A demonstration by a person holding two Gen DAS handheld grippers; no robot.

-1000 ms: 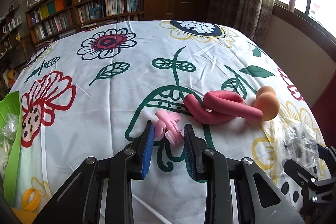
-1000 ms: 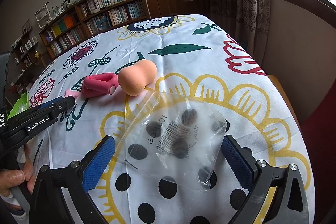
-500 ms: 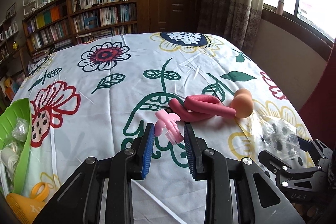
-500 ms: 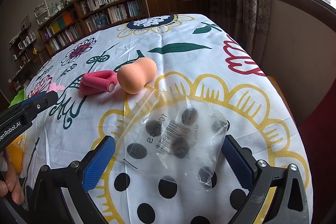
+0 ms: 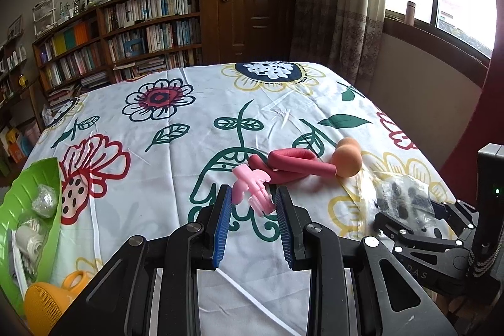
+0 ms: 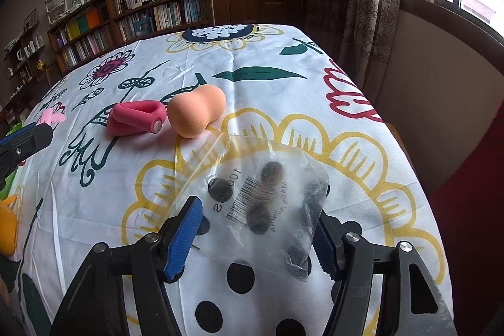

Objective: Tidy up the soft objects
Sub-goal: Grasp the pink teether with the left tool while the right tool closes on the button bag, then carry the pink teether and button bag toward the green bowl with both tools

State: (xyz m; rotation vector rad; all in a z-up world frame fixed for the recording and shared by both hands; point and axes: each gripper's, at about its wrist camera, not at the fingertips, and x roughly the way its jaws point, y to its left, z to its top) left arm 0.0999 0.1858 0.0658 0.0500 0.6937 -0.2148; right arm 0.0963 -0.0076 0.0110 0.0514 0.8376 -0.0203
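Observation:
My left gripper point(image 5: 252, 189) is shut on a small pink soft toy point(image 5: 250, 185) and holds it just above the flowered tablecloth point(image 5: 176, 166). Beyond it lie a folded red foam roller point(image 5: 293, 167) and a peach gourd-shaped sponge point(image 5: 346, 161), touching each other. In the right wrist view the roller point(image 6: 135, 118) and sponge point(image 6: 197, 109) sit ahead to the left. My right gripper point(image 6: 256, 207) has closed against both sides of a clear plastic bag point(image 6: 267, 200) of dark round pieces, and the bag is creased. The left gripper point(image 6: 25, 140) shows at the far left.
A green tray point(image 5: 28, 194) holding wrapped items sits at the table's near left, with an orange object point(image 5: 41, 310) beside it. The table's right edge point(image 6: 409, 166) drops off beside a wall and window. Bookshelves point(image 5: 126, 37) stand behind the table.
The left gripper has risen and drawn back with the pink toy in it. The right gripper's jaws have narrowed from wide open onto the plastic bag.

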